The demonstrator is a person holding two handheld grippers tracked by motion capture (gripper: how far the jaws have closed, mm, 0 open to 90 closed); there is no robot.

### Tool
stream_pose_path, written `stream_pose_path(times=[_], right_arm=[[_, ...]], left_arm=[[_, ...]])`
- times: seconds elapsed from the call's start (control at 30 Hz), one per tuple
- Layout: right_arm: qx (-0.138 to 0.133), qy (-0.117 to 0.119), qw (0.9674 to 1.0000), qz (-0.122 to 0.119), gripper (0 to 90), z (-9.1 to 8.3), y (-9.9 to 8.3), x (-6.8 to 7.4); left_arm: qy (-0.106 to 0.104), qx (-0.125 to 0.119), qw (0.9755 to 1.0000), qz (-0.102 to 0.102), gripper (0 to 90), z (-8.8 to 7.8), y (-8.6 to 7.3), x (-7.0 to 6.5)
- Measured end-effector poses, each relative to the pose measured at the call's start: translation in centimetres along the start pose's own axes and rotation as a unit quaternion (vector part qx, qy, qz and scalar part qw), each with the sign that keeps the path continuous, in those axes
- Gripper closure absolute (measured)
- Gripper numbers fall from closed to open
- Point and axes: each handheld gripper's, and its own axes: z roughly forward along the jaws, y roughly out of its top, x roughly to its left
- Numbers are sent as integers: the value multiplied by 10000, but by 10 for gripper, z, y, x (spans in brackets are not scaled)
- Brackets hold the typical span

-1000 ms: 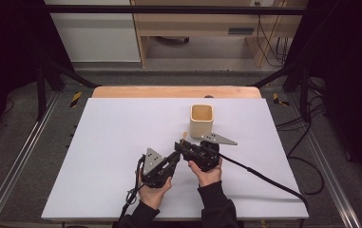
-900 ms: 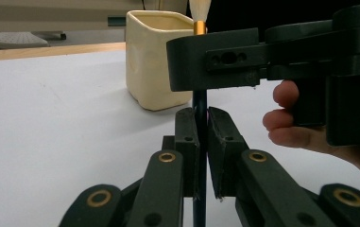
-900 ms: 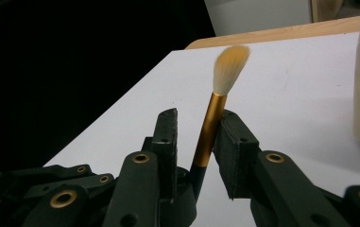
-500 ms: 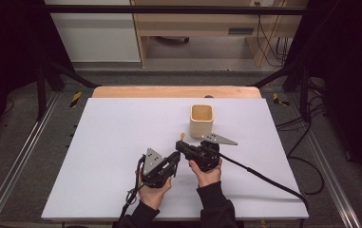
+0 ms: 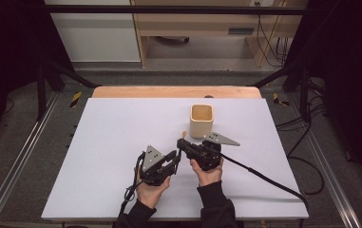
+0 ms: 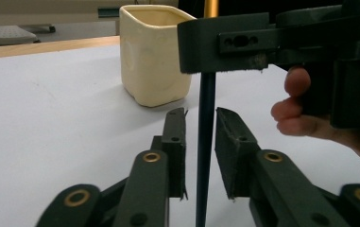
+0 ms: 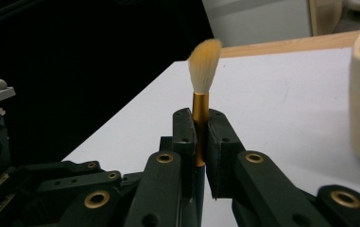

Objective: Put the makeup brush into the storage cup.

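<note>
Upright above the white desk (image 5: 98,156), the makeup brush (image 7: 204,66) is clamped at its gold ferrule by the right tongs (image 7: 200,124). Lower down, the left tongs (image 6: 200,137) have just been opening; their pads flank its dark handle without pressing. Nearby stands a cream cup (image 5: 201,120).

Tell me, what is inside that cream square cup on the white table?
From the high view, the cream square ceramic cup looks empty: only its tan inner walls show. Its floor is partly hidden by the near wall, so something small lying there cannot be ruled out.
</note>
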Motion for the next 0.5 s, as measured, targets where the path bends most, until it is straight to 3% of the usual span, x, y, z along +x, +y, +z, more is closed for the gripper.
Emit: stream_pose_path(times=[0.2, 0.33, 0.4, 0.5], right_arm=[[-227, -75, 9996, -172, 839, -4, 7, -2], [-327, -143, 9989, -309, 838, -6, 11, -3], [-392, -194, 9981, -425, 838, -8, 13, -4], [-451, -242, 9973, -529, 839, -10, 16, -5]], left_arm=[[-73, 126, 9996, 222, 597, -4, 7, 6], [-291, 168, 9992, 237, 510, -6, 11, 13], [-281, 246, 9986, 386, 471, -6, 12, 16], [-336, 308, 9979, 451, 403, -8, 16, 20]])
